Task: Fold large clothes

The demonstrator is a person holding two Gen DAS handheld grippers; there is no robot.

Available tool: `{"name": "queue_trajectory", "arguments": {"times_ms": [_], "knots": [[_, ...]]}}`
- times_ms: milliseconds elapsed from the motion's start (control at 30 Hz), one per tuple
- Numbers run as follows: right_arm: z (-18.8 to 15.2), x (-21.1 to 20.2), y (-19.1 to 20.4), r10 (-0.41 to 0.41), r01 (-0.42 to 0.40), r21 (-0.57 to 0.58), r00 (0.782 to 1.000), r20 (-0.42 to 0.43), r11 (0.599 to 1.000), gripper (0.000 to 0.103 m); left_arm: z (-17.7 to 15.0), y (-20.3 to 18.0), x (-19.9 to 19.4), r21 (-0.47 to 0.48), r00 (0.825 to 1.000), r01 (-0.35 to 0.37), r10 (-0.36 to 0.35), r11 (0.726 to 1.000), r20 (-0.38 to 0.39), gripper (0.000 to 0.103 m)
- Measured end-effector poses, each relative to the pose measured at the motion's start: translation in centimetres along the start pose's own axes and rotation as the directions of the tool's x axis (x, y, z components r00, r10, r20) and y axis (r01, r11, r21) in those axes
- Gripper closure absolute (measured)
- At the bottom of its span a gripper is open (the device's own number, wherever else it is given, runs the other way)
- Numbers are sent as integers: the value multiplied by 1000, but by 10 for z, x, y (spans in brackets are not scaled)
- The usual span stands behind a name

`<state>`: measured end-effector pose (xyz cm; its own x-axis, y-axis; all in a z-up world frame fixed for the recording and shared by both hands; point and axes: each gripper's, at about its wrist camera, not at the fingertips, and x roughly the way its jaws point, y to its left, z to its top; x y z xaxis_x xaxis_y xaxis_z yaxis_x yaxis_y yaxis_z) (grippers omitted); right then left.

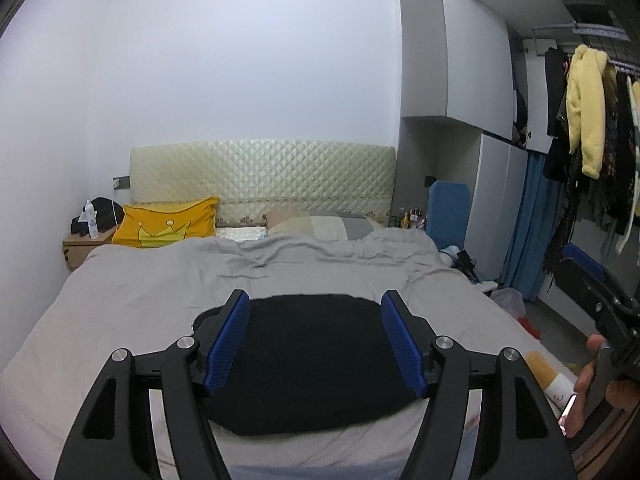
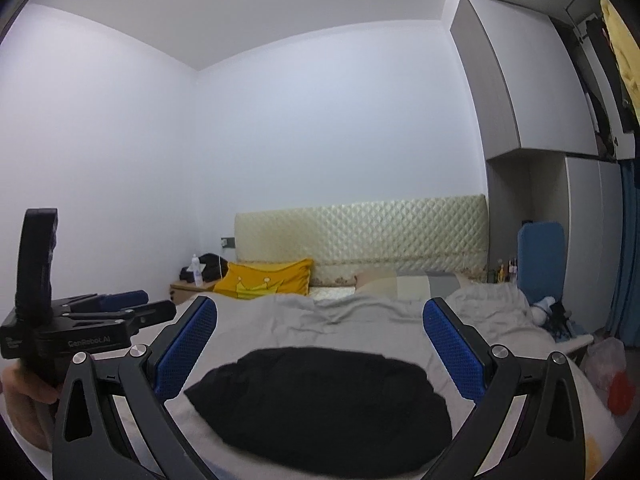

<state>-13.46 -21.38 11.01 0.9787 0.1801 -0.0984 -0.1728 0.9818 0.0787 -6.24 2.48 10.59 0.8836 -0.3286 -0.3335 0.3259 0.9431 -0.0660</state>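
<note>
Black garment (image 1: 316, 364): one, folded into a compact dark bundle, lying flat on the near part of the bed's grey duvet (image 1: 160, 284). Its far edge runs straight; its near edge curves; a small flap sticks out at the left corner. Bare duvet lies on every side of it.

Left gripper (image 1: 316, 344): above the garment, blue pads (image 1: 228, 344) wide apart, nothing between them, clear of the cloth.

Right gripper (image 2: 320, 348): likewise over the garment, pads spread wide, empty. In the left wrist view it shows at the right edge, held by the person's hand (image 1: 592, 384).

Duvet: rumpled toward the headboard (image 1: 262, 178), smoother across the middle and left side, where a broad stretch is free.

Yellow crown pillow (image 1: 168, 222): at the head of the bed on the left, beside a patchwork pillow (image 1: 320, 224).

Nightstand (image 1: 82, 246): left of the bed against the wall, bearing a white bottle (image 1: 91, 220) and a black bag (image 1: 102, 212).

Right side of bed: narrow floor strip, crowded by a blue board (image 1: 448, 212), plastic bags (image 1: 510, 304) and hanging clothes with a yellow fleece jacket (image 1: 586, 112). Grey wardrobe (image 1: 472, 64) above.
</note>
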Motion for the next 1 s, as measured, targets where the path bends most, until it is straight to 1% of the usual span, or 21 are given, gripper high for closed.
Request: {"name": "queue_trajectory", "arguments": {"times_ms": [100,267,367,467,633,733,833,1000], "knots": [[-15,0,4,-17,17,3,999,-38,1000,0,-13,-2,1,-2,1000,2,-2,1000,-21,34],[-40,3,8,-35,35,-2,993,-112,999,0,-37,0,11,-21,997,-33,32,999,-68,34],[-53,9,8,-36,35,-5,989,-147,999,0,-51,3,19,-28,993,-50,47,998,-108,34],[-70,18,6,-51,53,2,977,-205,999,0,-67,7,28,-33,986,-86,81,996,-147,34],[-96,26,2,-52,62,29,967,-250,998,0,-88,14,41,-55,975,-105,92,993,-200,34],[-110,32,-2,-49,66,52,958,-282,996,0,-98,17,45,-61,972,-113,97,992,-216,34],[-120,37,-3,-47,70,64,950,-307,996,0,-105,19,52,-62,967,-125,107,990,-232,34],[-126,40,-9,-49,81,89,947,-318,993,0,-113,25,59,-84,964,-138,114,987,-242,34]]}}
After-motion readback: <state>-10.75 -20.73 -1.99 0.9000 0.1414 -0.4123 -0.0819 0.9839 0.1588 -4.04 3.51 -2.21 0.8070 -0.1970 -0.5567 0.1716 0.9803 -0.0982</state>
